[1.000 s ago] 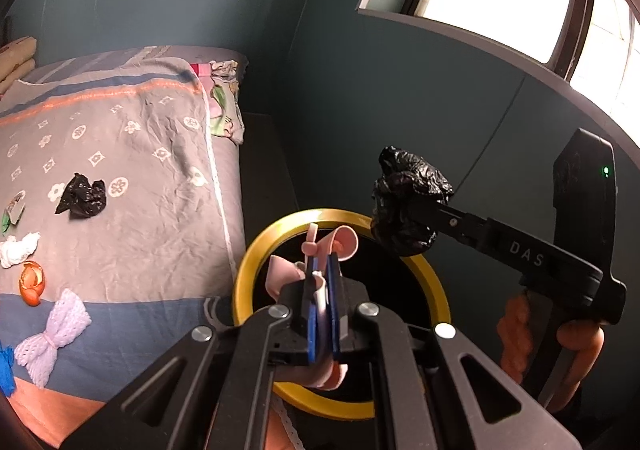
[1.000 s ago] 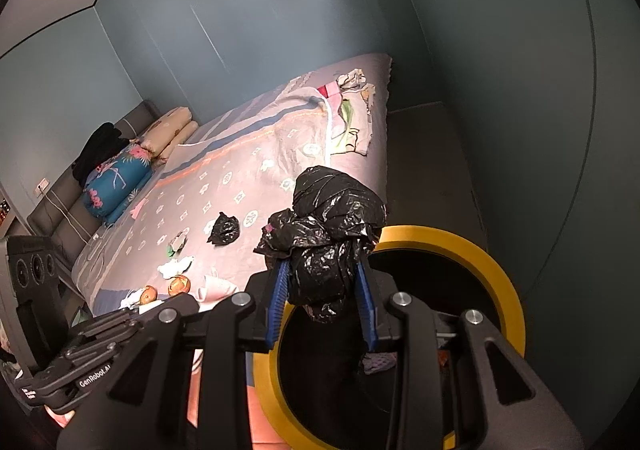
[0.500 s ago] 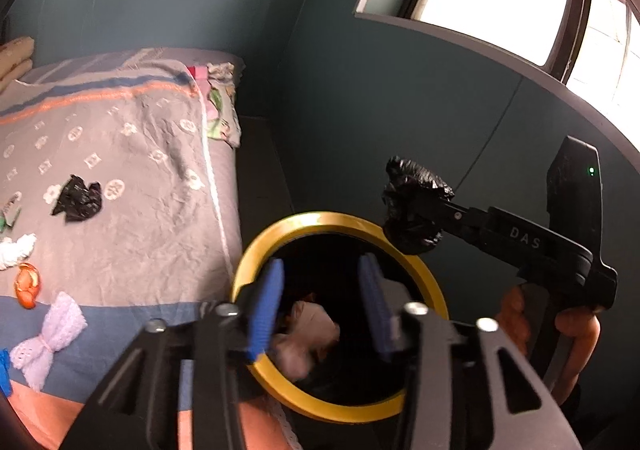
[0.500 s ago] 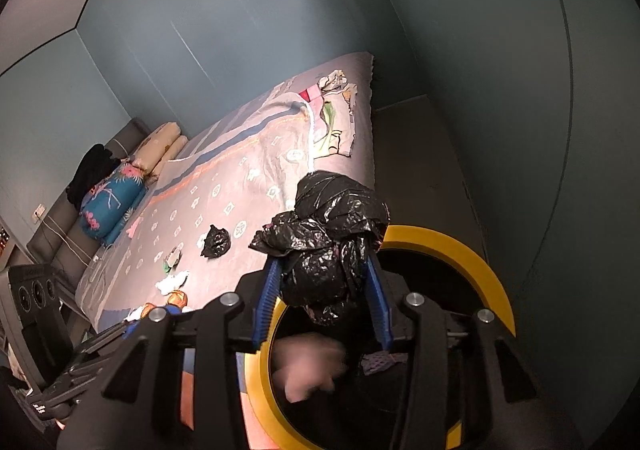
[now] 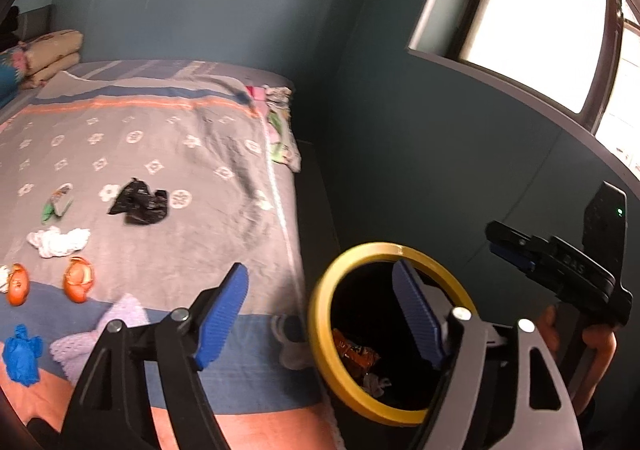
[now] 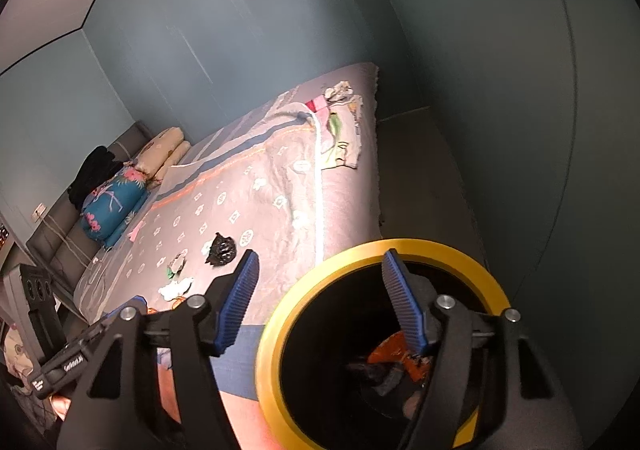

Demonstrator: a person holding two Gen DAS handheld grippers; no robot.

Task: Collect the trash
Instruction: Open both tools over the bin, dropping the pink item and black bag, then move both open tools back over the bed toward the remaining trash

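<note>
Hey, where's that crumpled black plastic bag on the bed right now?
In the left wrist view the black bag lies on the grey bedspread, left of the yellow-rimmed bin, beside a green wrapper.

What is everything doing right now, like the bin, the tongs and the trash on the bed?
Bin: upright beside the bed, trash inside.
Left tongs: opening, nothing between them.
Right tongs: opening above the bin, nothing between them.
Black bag: crumpled, lying on the bed.
White tissue: crumpled on the bed.
Orange peels: lying loose on the bed.
Blue glove: crumpled near the bed edge.
</note>
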